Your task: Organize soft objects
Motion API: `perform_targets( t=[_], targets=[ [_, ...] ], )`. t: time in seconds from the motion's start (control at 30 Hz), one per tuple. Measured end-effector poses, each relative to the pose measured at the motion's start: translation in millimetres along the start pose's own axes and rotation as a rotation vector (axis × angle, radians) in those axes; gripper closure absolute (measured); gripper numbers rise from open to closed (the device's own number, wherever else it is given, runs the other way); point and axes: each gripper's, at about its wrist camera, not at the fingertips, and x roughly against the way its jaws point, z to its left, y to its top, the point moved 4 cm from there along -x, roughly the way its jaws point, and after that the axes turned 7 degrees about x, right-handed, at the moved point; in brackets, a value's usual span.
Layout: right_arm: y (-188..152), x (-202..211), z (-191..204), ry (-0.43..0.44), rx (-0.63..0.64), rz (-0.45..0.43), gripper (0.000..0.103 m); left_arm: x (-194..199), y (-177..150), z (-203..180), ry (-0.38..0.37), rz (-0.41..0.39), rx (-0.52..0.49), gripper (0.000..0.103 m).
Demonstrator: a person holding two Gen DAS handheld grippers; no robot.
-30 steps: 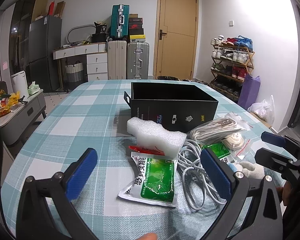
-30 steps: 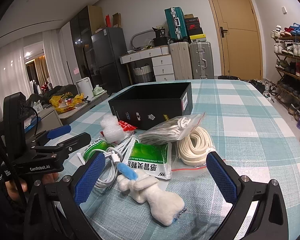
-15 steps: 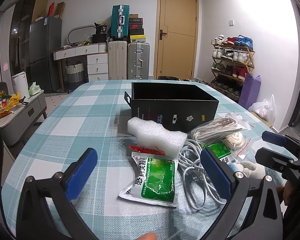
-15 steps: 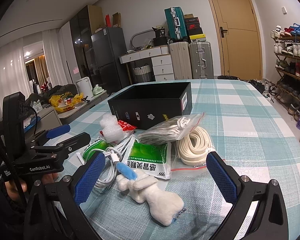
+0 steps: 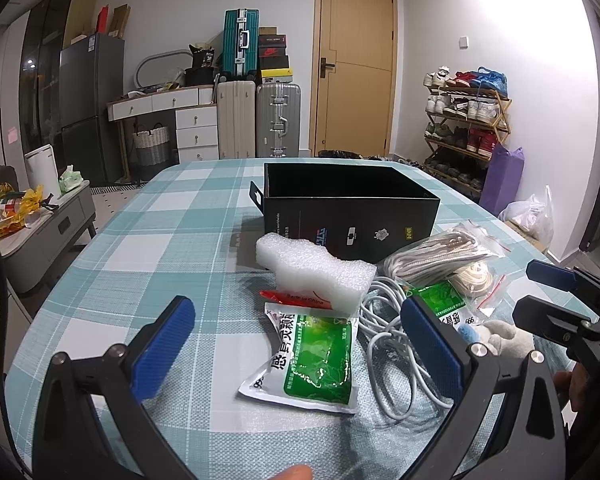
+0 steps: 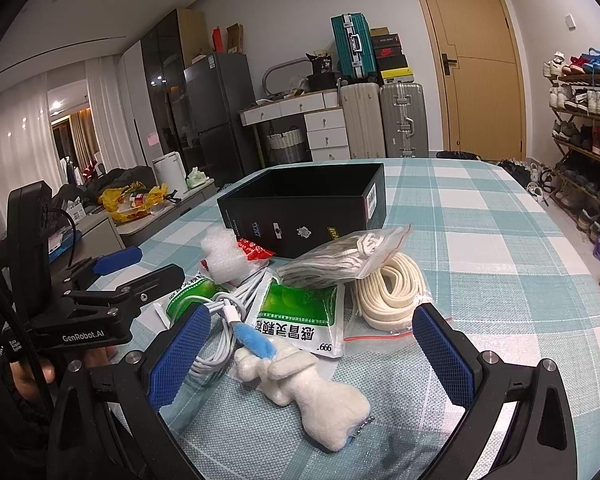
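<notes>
Left wrist view — left gripper (image 5: 296, 344) hung wide apart, empty, over the green sachet (image 5: 314, 360), which lay lengthwise toward the black box (image 5: 350, 208); foam block (image 5: 314, 270) just beyond.

Right wrist view — right gripper (image 6: 310, 350) also spread, empty; plush toy (image 6: 304, 388) between the fingers, long axis slanting right, nearest this hand. Box interior hidden; cable (image 6: 220, 312) partly buried under the packets.

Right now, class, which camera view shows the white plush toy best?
The right wrist view: the white plush toy lies whole and close between that tool's open fingers, keychain visible. In the left wrist view only a piece of it shows, far right, partly behind the left tool's finger.
</notes>
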Motion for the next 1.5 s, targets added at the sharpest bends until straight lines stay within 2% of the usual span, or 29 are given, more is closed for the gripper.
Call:
perform_targets(
  t=[0.37, 0.6, 0.73, 1.03, 1.1, 1.27, 1.5],
  targets=[
    [1, 0, 2, -0.021, 0.006, 0.007, 0.001, -1, -1, 0, -0.001, 0.001, -0.003, 0.0],
    [-2, -3, 9, -0.039, 0.03, 0.095, 0.001, -3, 0, 1, -0.009, 0.004, 0.016, 0.0],
    [-10, -8, 15, -0.102, 0.078, 0.146, 0.001, -3, -1, 0, -0.011, 0.002, 0.016, 0.0],
    [-27, -18, 10, -0.077, 0.016, 0.204, 0.001, -2, -1, 0, -0.011, 0.003, 0.016, 0.0],
    [-28, -20, 10, -0.076, 0.011, 0.212, 0.01, -2, -1, 0, -0.01, 0.003, 0.017, 0.0],
    [-29, -23, 14, -0.065, 0.031, 0.212, 0.019, -2, -2, -1, -0.016, 0.009, 0.011, 0.0],
    [-31, -28, 24, -0.041, 0.078, 0.214, 0.038, -3, -3, -5, -0.006, 0.028, -0.007, 0.0]
  ],
)
